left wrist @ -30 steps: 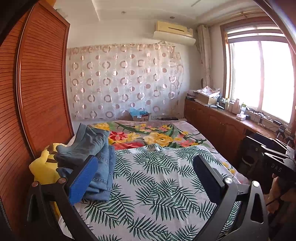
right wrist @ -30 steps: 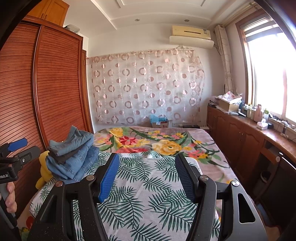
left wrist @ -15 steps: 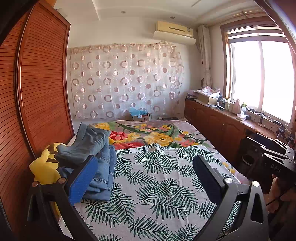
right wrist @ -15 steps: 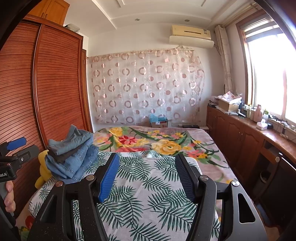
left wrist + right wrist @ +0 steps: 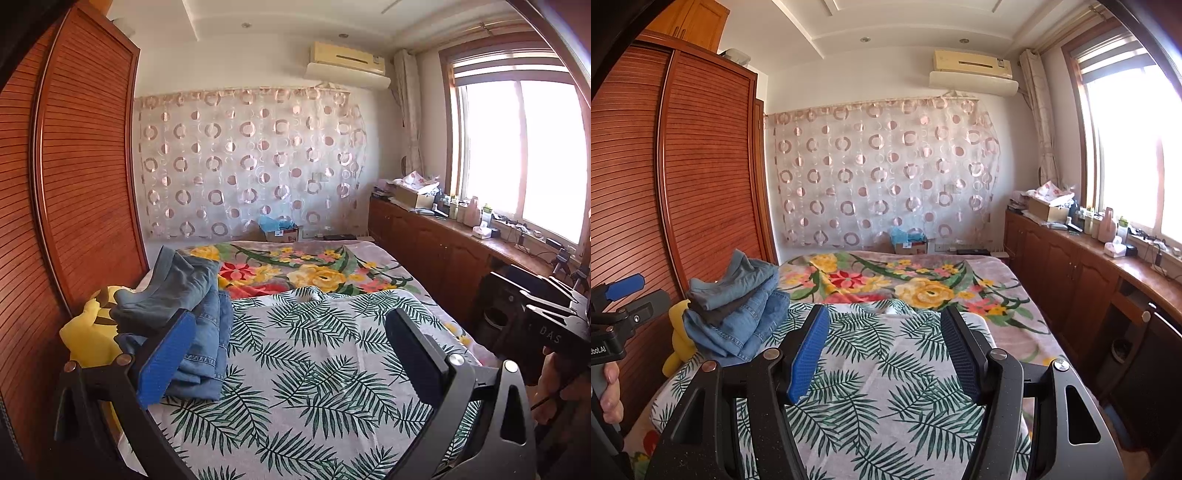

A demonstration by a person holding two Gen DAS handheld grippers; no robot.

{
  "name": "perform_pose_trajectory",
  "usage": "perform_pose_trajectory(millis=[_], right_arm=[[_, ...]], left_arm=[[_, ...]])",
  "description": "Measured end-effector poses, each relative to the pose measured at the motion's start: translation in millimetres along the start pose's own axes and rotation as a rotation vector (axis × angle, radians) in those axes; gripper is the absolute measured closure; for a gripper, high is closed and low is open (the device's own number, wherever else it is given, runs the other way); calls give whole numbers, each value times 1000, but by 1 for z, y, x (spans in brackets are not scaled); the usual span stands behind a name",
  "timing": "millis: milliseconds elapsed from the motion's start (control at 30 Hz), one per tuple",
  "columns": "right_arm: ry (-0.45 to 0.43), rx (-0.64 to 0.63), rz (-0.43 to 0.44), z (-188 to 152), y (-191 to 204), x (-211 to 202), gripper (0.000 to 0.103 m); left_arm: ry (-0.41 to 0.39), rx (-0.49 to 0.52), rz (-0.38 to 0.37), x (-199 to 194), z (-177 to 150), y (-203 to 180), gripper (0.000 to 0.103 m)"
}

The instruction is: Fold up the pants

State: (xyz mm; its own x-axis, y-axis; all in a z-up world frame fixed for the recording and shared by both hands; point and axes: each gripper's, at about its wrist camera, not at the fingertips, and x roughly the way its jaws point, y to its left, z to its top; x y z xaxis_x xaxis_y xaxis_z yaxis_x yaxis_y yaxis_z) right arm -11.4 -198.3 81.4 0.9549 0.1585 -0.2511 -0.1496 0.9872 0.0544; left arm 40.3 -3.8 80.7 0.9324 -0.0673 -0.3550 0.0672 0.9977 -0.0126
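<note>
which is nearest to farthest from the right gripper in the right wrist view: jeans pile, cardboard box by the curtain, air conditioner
1. jeans pile: on the bed, to the left of the open right gripper.
2. cardboard box: beyond the bed's far end, by the curtain.
3. air conditioner: high on the far wall.

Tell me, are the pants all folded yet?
It looks nearly done, maybe finished. A stack of folded jeans sits at the left side of the bed, next to a yellow plush toy. No loose pants lie on the leaf-print cover. Nothing is in hand: the left gripper and right gripper are both open and empty. I can't see any pants left to fold.
</note>
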Motion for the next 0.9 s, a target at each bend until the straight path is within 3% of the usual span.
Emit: perform_pose_trajectory(millis=[900], right_arm=[[-2, -6, -3, 0, -2, 2, 38]], left_arm=[[-2, 2, 1, -1, -1, -1, 0]])
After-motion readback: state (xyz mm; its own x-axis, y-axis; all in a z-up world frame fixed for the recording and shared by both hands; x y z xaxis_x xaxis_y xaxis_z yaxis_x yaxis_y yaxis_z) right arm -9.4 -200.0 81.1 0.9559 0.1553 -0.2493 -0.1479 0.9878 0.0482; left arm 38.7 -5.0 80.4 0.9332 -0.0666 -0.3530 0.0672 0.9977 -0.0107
